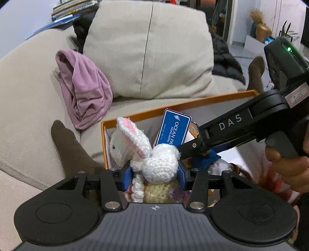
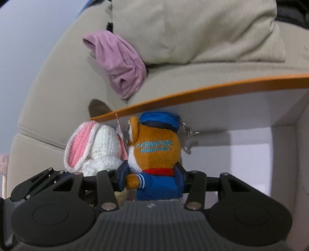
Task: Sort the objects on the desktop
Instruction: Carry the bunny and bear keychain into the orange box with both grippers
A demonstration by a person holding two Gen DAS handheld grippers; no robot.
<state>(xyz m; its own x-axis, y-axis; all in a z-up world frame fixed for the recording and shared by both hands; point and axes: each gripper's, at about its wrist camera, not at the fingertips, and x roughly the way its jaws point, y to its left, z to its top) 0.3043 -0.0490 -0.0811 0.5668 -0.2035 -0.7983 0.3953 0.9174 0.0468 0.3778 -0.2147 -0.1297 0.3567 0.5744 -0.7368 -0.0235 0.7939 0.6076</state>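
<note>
My left gripper (image 1: 154,174) is shut on a white crochet bunny (image 1: 152,156) with pink ears, held over the left end of an orange-rimmed white box (image 1: 135,116). My right gripper (image 2: 152,173) is shut on an orange plush bear (image 2: 156,152) in a blue cap and jacket marked Ocean Park, held inside the same box (image 2: 193,92). The bunny (image 2: 92,148) sits just left of the bear in the right wrist view. The right gripper (image 1: 193,144) reaches in from the right in the left wrist view, beside the bear's blue tag (image 1: 173,128).
The box rests on a beige sofa (image 1: 29,96) with a big cushion (image 1: 146,54). A pink cloth (image 1: 83,90) lies against the cushion. Brown socked feet (image 1: 69,148) flank the box. Books (image 1: 71,9) are stacked behind the sofa.
</note>
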